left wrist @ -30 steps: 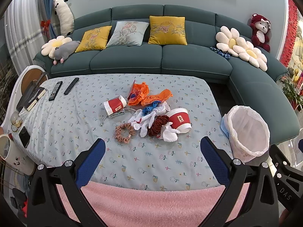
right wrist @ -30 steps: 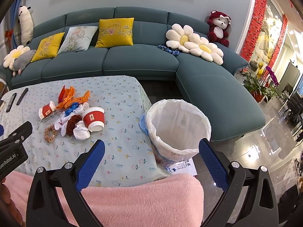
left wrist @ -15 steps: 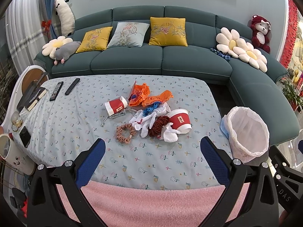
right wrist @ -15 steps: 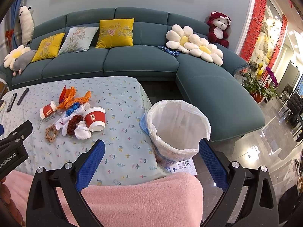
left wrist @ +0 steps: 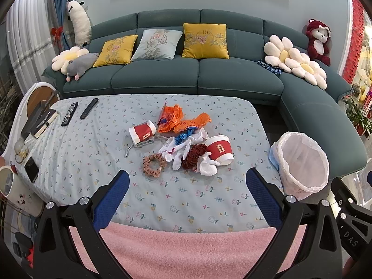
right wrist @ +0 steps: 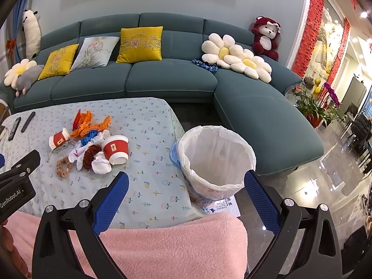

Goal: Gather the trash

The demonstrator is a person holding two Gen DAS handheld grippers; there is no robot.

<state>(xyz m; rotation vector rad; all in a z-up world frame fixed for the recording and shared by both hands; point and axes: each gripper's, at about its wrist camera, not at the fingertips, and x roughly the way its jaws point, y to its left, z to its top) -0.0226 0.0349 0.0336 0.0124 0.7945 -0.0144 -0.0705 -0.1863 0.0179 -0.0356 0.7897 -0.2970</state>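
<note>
Left gripper jaws spread, empty, low in frame. Right gripper jaws spread, empty. Trash pile, frame centre: two red paper cups, orange wrapper. Lined bin beside table edge.

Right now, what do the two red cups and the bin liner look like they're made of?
The two red cups look like matte paper, judging by their printed red bands and white rims. The bin liner seems to be thin, glossy white plastic film: it is translucent and wrinkled where it folds over the rim.
</note>
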